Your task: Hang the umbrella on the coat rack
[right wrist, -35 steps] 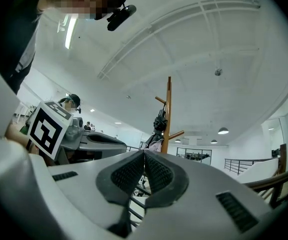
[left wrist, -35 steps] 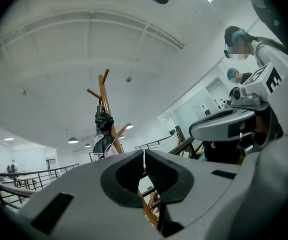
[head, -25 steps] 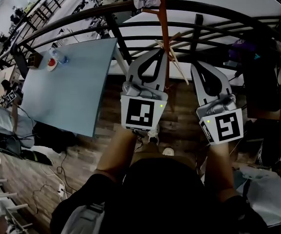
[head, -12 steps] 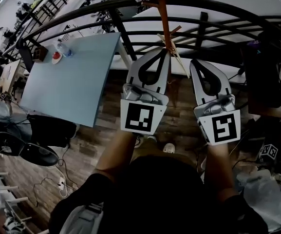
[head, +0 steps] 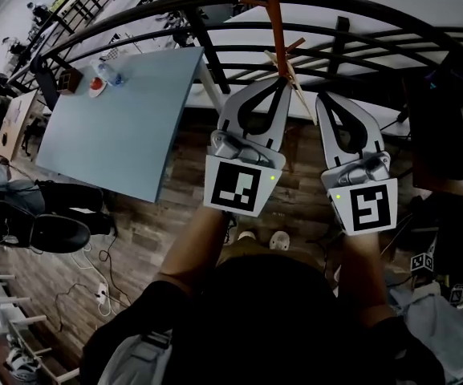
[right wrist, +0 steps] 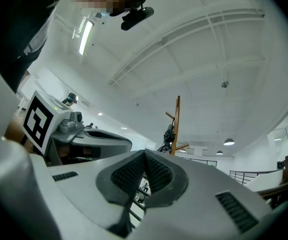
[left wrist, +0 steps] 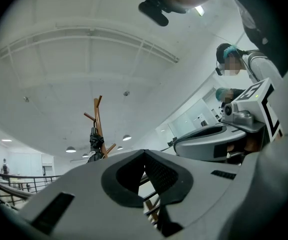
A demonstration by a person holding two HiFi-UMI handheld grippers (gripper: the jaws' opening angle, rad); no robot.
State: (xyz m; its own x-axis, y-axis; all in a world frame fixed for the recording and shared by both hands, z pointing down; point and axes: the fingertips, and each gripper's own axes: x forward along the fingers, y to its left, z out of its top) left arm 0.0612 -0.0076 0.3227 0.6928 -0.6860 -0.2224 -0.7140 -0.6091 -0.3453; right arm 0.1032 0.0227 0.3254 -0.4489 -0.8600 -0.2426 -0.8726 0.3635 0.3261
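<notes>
Holds the left gripper [head: 282, 83] and the right gripper [head: 326, 99] out in front of the body, side by side and near each other, with both bare forearms stretched forward and the marker cubes turned up toward the head camera. Points both of them a little above level, toward the wooden coat rack [head: 273, 22] standing just behind the black railing [head: 215, 10]. Grips nothing with either one. Has the left jaws pressed together at the tips, with only the empty oval hollow behind them, and has the right jaws closed in the same way, also with nothing between. Brings the left tip, in the head view, just beside the pole of the rack and under a slanted peg; cannot tell if touching or apart. Finds the umbrella [left wrist: 95, 140] already on the rack, as a dark folded bundle hanging close against the pole below the upper pegs, well apart from both grippers in the two gripper views. Has on the left side a pale blue table [head: 119, 127] with a few small things at its far corner, and lower down a wooden floor [head: 191, 207] with cables and a black office chair [head: 50, 233].
</notes>
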